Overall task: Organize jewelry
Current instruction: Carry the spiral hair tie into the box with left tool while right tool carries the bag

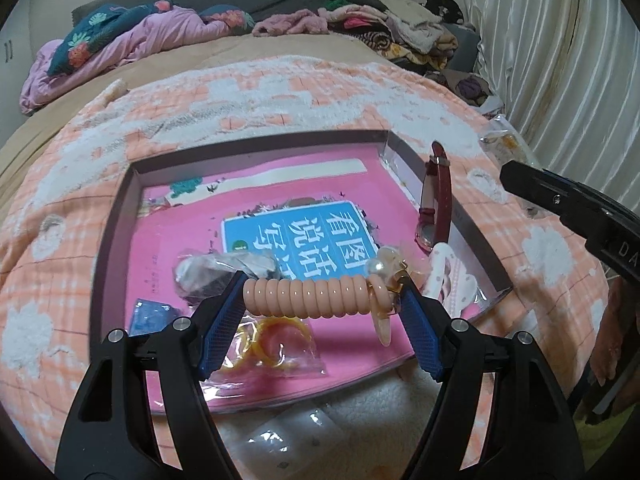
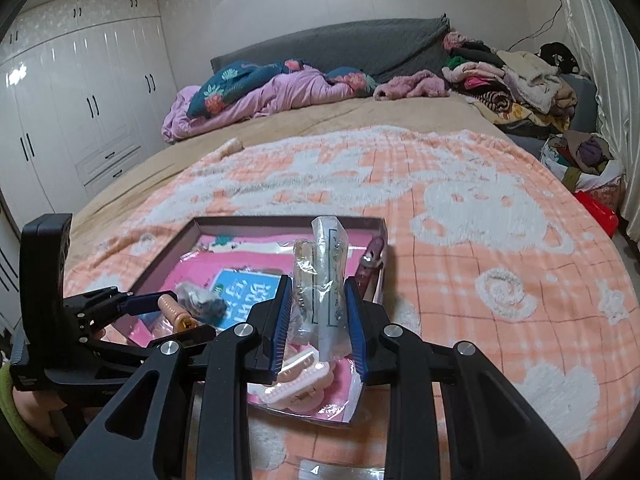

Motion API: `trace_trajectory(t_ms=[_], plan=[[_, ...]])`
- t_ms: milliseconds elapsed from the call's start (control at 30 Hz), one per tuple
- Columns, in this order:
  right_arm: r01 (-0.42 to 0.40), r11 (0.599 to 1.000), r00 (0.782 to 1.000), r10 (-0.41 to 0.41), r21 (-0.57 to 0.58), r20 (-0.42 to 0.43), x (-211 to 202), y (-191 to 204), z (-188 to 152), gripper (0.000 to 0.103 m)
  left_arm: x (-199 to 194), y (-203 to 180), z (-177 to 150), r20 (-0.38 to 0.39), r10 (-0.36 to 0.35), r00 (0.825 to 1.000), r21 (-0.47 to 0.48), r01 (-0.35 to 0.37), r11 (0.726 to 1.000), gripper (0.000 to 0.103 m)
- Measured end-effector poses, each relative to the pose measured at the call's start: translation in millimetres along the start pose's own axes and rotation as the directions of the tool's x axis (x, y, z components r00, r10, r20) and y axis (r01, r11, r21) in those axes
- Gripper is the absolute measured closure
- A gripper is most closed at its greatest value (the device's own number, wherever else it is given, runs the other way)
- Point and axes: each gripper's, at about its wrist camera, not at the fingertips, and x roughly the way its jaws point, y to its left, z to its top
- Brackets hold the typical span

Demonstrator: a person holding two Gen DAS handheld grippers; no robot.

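Meanwhile, left gripper (image 1: pixel 324 300) clamps a coiled hair tie (image 1: pixel 308 298), right gripper (image 2: pixel 320 320) a clear packet (image 2: pixel 322 292), above the tray (image 1: pixel 120 216) crowded with a watch (image 1: pixel 434 204) at its right edge.

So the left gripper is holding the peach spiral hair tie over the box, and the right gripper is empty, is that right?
Not quite. The right gripper is not empty: the right wrist view shows it shut on a clear plastic packet. The left gripper does hold the peach spiral hair tie over the box.

Peach-and-white plaid fleece blanket (image 2: pixel 480 248) covers tan bedsheet (image 2: pixel 320 120). Crumpled lilac duvet with teal floral side (image 2: pixel 260 92) lies by grey upholstered headboard (image 2: pixel 340 40). Heap of folded clothes (image 2: pixel 516 80) right. Glossy white wardrobe (image 2: pixel 80 100) left.
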Motion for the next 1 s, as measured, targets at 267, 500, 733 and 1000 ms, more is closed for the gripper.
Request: trace_trajectory(t_ms=[267, 500, 733, 1000], plan=[[-0.004, 1.000, 0.999, 0.005, 0.004, -0.040, 16, -3, -8, 0.077, 12, 2, -6, -0.026, 0.004, 1.000, -0.008, -0.004, 1.000, 0.037], [-0.005, 1.000, 0.997, 0.005, -0.006, -0.075, 32, 0, -14, 0.077, 18, 6, -5, -0.033, 0.009, 0.999, -0.015, -0.010, 1.000, 0.037], [-0.012, 1.000, 0.997, 0.014, 0.018, -0.082, 36, -3, -16, 0.072, 19, 8, -4, -0.024, 0.016, 1.000, -0.021, -0.017, 1.000, 0.035], [-0.007, 0.999, 0.999, 0.009, 0.040, -0.033, 21, -6, -12, 0.042, 14, 8, -3, -0.012, 0.016, 1.000, -0.020, -0.016, 1.000, 0.025]])
